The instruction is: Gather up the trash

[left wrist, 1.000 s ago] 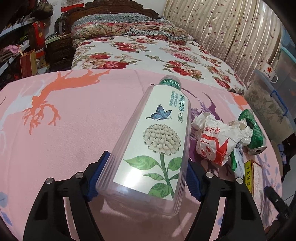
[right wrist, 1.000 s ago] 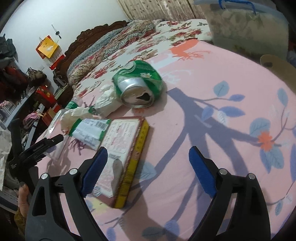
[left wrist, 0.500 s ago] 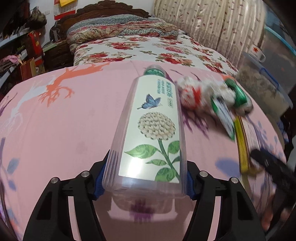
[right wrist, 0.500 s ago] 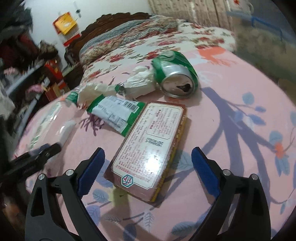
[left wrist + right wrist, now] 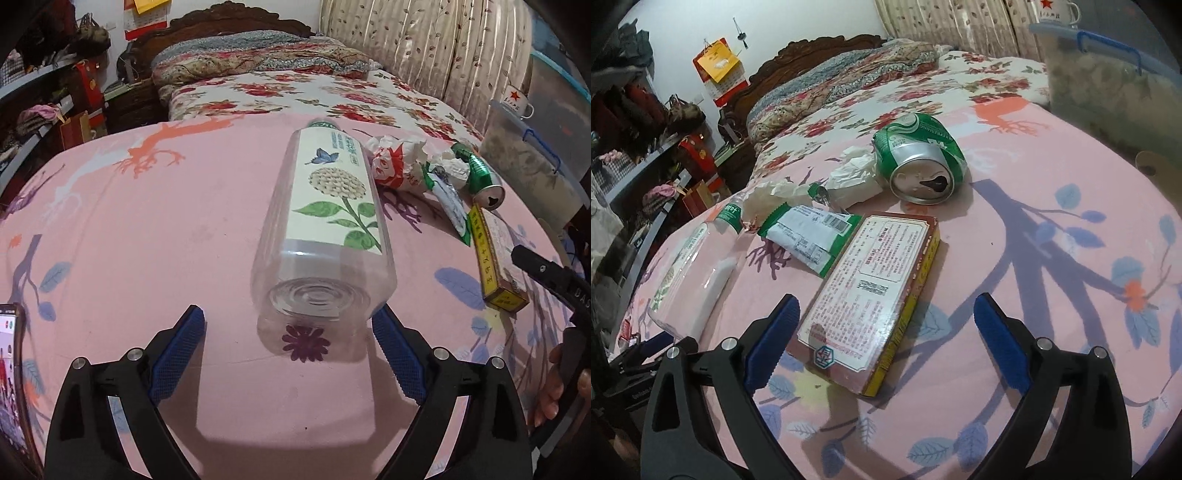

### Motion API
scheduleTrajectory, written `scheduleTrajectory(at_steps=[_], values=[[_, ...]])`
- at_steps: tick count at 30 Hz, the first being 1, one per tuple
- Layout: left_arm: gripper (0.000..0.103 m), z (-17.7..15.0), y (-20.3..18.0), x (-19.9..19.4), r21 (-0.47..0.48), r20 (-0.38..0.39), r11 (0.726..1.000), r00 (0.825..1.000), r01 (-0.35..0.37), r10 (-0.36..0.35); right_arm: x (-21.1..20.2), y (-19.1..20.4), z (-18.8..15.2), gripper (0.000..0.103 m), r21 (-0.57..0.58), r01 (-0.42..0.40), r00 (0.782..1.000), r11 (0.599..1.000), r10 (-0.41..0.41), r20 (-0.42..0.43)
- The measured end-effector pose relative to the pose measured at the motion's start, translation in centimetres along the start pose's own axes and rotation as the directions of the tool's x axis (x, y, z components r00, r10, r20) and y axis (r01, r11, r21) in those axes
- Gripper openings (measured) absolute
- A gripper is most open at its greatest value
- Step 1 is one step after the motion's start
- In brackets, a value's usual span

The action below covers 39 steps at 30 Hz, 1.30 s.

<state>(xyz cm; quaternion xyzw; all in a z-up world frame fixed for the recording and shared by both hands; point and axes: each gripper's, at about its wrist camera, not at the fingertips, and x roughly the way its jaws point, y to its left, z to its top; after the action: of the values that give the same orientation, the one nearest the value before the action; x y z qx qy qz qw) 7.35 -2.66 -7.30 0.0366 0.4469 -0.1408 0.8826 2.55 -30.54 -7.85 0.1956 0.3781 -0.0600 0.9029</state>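
The left hand-held gripper (image 5: 288,336), black with blue ribbed pads, is spread wide and grips nothing; the base of a clear plastic bottle with a white flower-and-butterfly label (image 5: 332,206) lies just ahead of it, close to the right pad, though contact cannot be told. The bottle lies on its side on the pink cloth-covered table with leaf and branch prints (image 5: 147,221), its green cap pointing far. It looks empty: the ringed bottom shows clear, and a purple flower print shows through it.

The right hand-held gripper (image 5: 886,332) is likewise wide open and holds nothing. Between its blue pads, nearer the left one, lies the near end of a flat rectangular cardboard box with a printed white back and yellow side (image 5: 871,299), shut and glossy.

To the right of the bottle is a crumpled white paper wrapper with red print (image 5: 395,166), and beside it a flattened green-and-white foil packet (image 5: 812,236), its edge at the box. Farther right lies a dented green aluminium can (image 5: 923,162) on its side, its opened mouth facing near, with wrinkled white tissue (image 5: 853,173) against it.

At the far right stands a translucent plastic storage bin with a blue lid (image 5: 1108,74); a white enamel mug with a red star (image 5: 515,101) sits on top. Beyond the table is a bed with a floral quilt (image 5: 295,96).
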Motion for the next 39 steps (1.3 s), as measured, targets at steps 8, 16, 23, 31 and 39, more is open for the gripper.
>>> scheduleTrajectory(at_steps=[8, 16, 23, 31, 39], values=[[0.09, 0.4, -0.2, 0.3, 0.006, -0.003, 0.999, 0.999, -0.034, 0.034, 0.8, 1.6, 0.0, 0.094, -0.041, 0.016, 1.0, 0.999, -0.017, -0.015], [0.09, -1.5, 1.6, -2.3, 0.038, 0.014, 0.996, 0.997, -0.078, 0.077, -3.5, 0.3, -0.7, 0.094, -0.021, 0.096, 0.992, 0.995, -0.093, 0.083], [0.094, -0.1, -2.0, -9.1, 0.142, 0.249, 0.984, 0.966, -0.105, 0.067, -11.3, 0.1, -3.7, 0.1, -0.027, 0.179, 0.9, 0.983, -0.153, 0.407], [0.095, 2.3, -13.0, -13.3, 0.343, 0.415, 0.939, 0.9, -0.022, -0.131, -12.5, -6.5, -4.6, 0.1, 0.187, 0.197, 0.917, 0.962, -0.248, 0.311], [0.095, 3.6, -25.1, -12.2, 0.552, 0.264, 0.811, 0.882, 0.194, -0.39, -16.5, -14.6, -6.0, 0.1, 0.412, 0.245, 0.9, 0.878, -0.364, 0.241]])
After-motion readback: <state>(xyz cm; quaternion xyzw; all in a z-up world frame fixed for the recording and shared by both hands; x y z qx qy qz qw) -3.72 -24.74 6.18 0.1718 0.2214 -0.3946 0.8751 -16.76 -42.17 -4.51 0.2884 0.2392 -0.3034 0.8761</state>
